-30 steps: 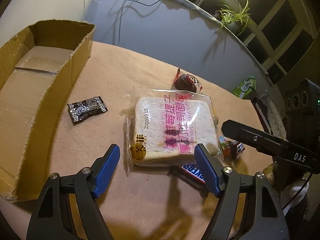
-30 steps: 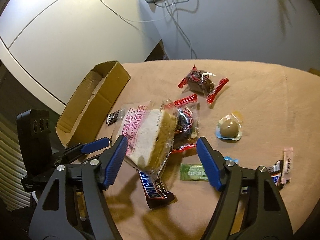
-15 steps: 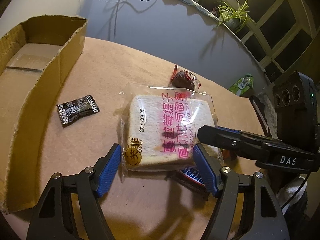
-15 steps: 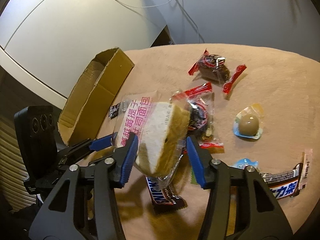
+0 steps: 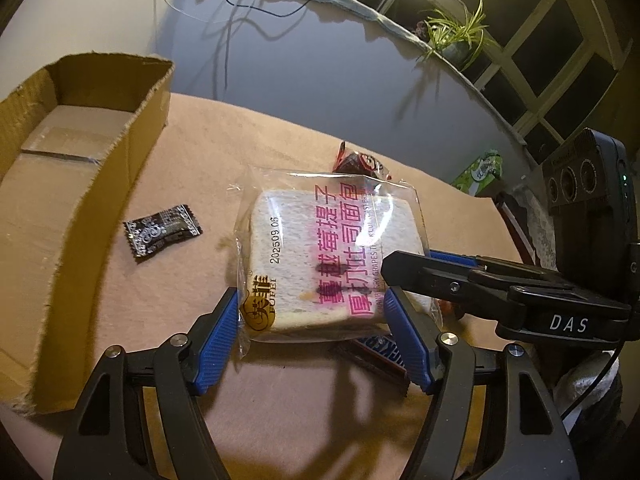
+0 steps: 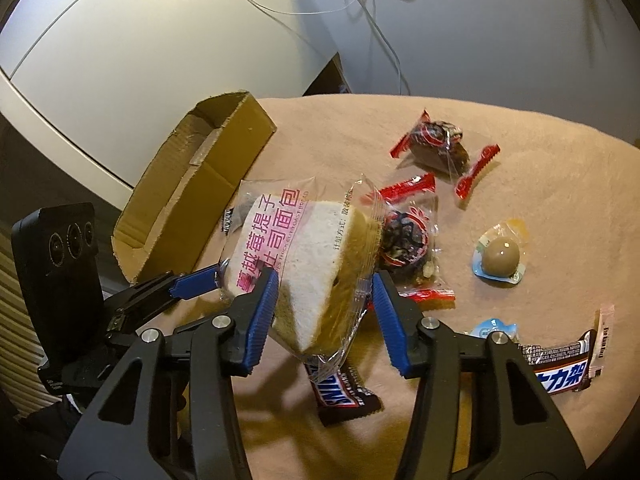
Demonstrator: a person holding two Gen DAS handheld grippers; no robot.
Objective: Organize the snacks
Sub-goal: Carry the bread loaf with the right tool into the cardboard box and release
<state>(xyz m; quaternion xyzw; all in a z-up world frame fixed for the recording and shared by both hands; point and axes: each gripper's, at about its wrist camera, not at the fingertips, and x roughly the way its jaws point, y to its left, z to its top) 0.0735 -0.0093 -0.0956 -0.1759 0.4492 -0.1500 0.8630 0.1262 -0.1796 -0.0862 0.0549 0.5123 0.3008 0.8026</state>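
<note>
Two grippers meet at the bread pack (image 6: 304, 264): right gripper (image 6: 324, 300) clamped on it, left gripper (image 5: 312, 320) apart.

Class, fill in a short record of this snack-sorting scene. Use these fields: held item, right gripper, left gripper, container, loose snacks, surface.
Held item: bread pack, tilted, one edge raised off the table
Right gripper: closed on the bread pack across its thickness
Left gripper: open, fingers either side of the pack's near edge
Container: cardboard box, open top, no snacks visible inside
Loose snacks: black candy beside the box; Snickers bar partly under the bread; wrapped egg
Surface: table under a pinkish cloth
</note>
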